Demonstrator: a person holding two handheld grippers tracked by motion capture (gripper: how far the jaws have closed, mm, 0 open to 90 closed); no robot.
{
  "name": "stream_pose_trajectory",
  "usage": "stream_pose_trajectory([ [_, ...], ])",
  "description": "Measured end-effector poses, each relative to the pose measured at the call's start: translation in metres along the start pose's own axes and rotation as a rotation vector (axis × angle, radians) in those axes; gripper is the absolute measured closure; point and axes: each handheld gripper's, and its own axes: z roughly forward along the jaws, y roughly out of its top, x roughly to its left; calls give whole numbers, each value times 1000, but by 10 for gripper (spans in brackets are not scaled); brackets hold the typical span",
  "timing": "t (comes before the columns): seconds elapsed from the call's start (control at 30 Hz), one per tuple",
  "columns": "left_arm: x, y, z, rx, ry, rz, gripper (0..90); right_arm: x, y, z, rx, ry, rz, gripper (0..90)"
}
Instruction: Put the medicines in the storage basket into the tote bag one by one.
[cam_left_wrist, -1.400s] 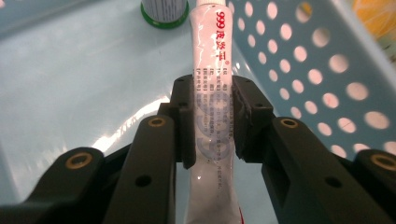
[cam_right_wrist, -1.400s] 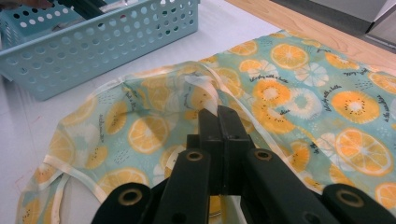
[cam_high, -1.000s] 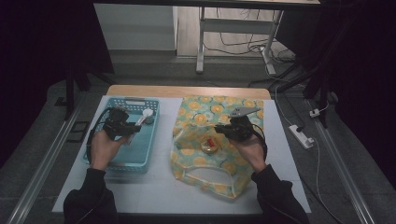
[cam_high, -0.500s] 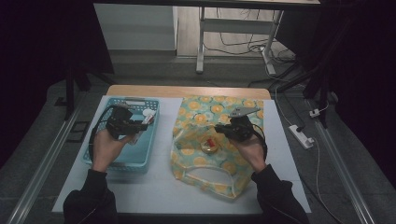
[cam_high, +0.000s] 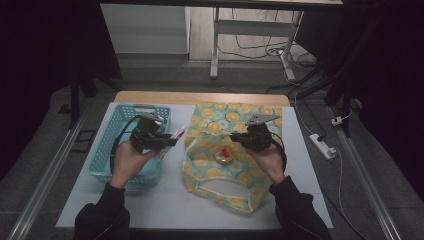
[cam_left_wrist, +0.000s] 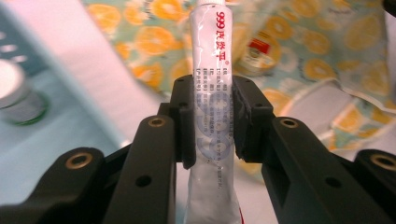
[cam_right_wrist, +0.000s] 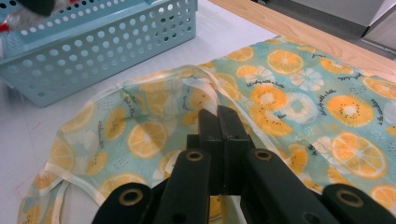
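My left gripper (cam_left_wrist: 212, 116) clamps the ointment tube (cam_left_wrist: 211, 93); right gripper (cam_right_wrist: 219, 126) pinches the fruit-print bag (cam_high: 235, 150) rim. I should lift that rim higher, then slide the tube in.

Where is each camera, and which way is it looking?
High view: sits above the person's side of the table, looking forward and down; both forearms, the left gripper and right gripper show.
Left gripper view: rides on the left gripper, looking along its jaws, shut on a white tube, toward the orange-print bag.
Right gripper view: rides on the right gripper, looking over the bag toward the blue basket; its jaws pinch the bag's edge.
Shared: the bag and basket appear from above too.
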Motion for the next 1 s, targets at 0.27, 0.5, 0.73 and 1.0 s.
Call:
stream_pose_trajectory([
  [0.27,-24,8,21,42,-48,71,718,1,1,0,-4,-3,-2,900],
  [0.5,-39,13,45,83,-73,113,718,2,1,0,-5,-3,-5,900],
  [0.73,-47,16,65,109,-85,132,718,3,3,-2,-14,-7,-6,900],
  [1.0,-53,19,85,137,-97,142,718,3,3,-2,-19,-9,-7,900],
])
